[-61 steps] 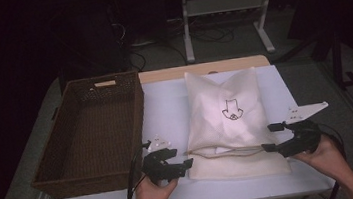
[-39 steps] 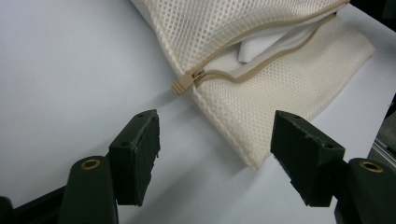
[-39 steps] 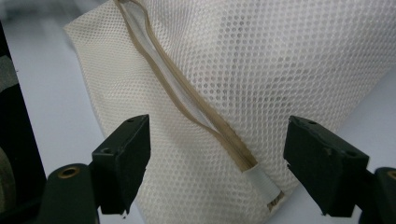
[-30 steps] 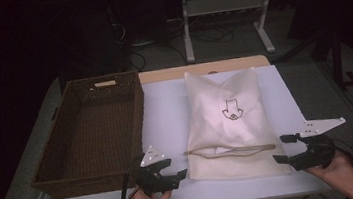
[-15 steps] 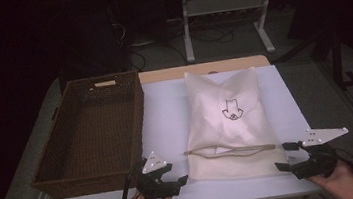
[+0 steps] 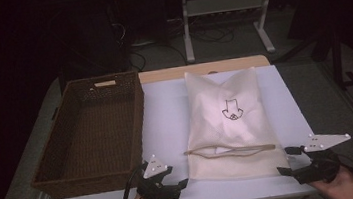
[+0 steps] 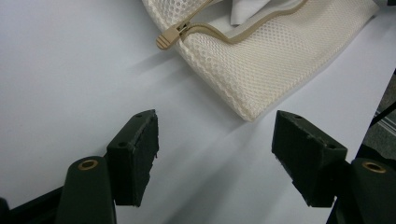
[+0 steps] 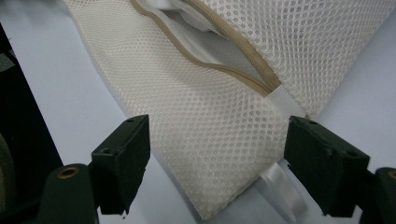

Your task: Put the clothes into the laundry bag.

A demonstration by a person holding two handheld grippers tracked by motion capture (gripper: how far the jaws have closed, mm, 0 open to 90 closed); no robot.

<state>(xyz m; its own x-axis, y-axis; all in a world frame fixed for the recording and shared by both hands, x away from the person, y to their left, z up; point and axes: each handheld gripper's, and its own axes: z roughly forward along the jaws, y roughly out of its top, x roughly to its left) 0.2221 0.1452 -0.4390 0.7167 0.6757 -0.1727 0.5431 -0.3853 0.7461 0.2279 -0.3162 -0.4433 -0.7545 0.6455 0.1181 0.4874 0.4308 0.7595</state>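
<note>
White tabletop [image 6: 166,115] under dim light carries a cream mesh laundry bag [image 6: 227,124] lying flat between the two tongs, its zip [image 6: 230,149] partly open along the near end and a wicker basket [image 6: 93,134] beyond the left gripper [image 6: 166,185]. Left gripper stands open and empty just short of the bag's near corner [image 7: 247,114]; right gripper [image 6: 300,166] stands open, the opposite corner [image 8: 210,205] lying between its jaws, unpinched. Judged next step: grip both corners squarely on the mesh hem, clear of the zip pull [image 7: 169,38], and lift evenly

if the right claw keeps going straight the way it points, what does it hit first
Most likely the near corner of the cream mesh laundry bag, which lies on the white table just ahead between the open right claw jaws; depth is hard to judge.
</note>
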